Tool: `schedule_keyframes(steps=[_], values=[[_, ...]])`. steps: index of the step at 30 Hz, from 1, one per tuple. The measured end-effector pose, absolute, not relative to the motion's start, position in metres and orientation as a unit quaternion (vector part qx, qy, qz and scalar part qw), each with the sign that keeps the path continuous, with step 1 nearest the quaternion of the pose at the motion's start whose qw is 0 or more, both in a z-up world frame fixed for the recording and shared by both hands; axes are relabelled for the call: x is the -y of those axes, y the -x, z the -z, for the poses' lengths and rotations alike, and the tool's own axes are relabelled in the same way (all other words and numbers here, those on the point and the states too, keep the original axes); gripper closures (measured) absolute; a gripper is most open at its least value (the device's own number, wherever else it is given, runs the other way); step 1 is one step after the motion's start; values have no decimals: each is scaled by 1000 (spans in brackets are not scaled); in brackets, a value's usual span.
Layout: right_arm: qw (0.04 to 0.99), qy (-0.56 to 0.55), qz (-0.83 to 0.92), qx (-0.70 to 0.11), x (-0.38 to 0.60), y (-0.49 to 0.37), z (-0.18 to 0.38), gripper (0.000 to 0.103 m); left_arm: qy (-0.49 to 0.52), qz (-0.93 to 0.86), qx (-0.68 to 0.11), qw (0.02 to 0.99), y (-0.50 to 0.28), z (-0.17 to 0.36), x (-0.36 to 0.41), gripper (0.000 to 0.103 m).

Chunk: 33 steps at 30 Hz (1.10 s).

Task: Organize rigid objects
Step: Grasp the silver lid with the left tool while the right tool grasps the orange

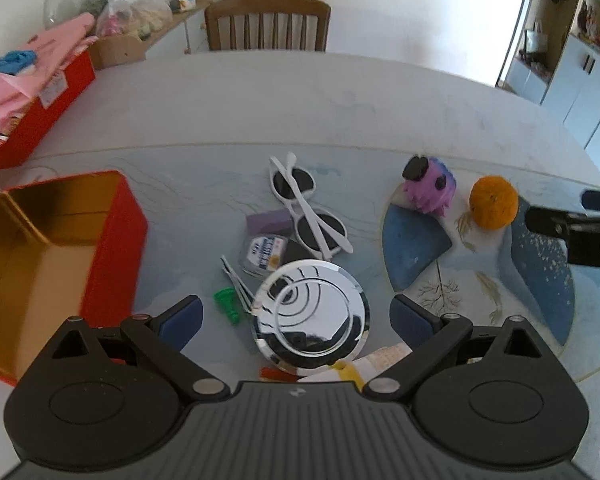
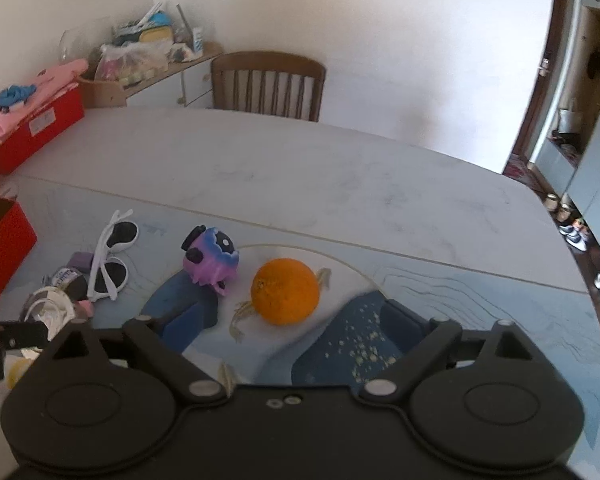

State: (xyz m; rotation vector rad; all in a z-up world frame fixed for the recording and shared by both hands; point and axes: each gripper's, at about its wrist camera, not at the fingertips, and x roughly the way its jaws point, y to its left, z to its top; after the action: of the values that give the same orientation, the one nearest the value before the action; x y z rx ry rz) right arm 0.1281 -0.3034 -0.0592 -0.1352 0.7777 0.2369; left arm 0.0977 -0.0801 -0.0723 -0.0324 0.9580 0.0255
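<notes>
My left gripper (image 1: 296, 318) is open, hovering over a round chrome mirror (image 1: 312, 316) that lies between its blue pads. Around the mirror lie silver tweezers (image 1: 238, 286), a green plastic piece (image 1: 228, 304), a small round tin (image 1: 264, 254), a purple block (image 1: 268, 220) and white sunglasses (image 1: 308, 210). An open red box with a gold inside (image 1: 56, 256) stands to the left. My right gripper (image 2: 288, 326) is open just in front of an orange (image 2: 286, 292). A purple toy figure (image 2: 210, 258) sits left of the orange.
A second red box (image 1: 40, 116) piled with pink cloth sits at the table's far left. A wooden chair (image 1: 266, 24) stands behind the table. A cluttered sideboard (image 2: 156, 64) is at the back left. Small packets (image 1: 364, 364) lie under my left gripper.
</notes>
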Motion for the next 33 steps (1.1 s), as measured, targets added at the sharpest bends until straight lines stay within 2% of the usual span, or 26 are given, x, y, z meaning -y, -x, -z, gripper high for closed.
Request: schedule_keyframes(steps=[11,15,19,21,25,33], values=[[898,79,-146,-408,296,-165,85,15,3,-28,-498,867,-124,96,88,4],[894,84,-146,-416,295,-173,92,22,2,-28,-501,865,-128,99,88,4],[892,89,-146,-418,295,-177,96,29,13,-31,-507,861,-131,101,85,11],[892,94,-143,-418,294,-178,97,36,16,-32,-507,861,-131,101,85,13],[891,101,-146,-417,291,-180,99,50,19,-28,-507,861,-132,99,84,27],[890,102,-148,-418,292,-178,98,50,36,-41,-502,863,-129,96,74,27]])
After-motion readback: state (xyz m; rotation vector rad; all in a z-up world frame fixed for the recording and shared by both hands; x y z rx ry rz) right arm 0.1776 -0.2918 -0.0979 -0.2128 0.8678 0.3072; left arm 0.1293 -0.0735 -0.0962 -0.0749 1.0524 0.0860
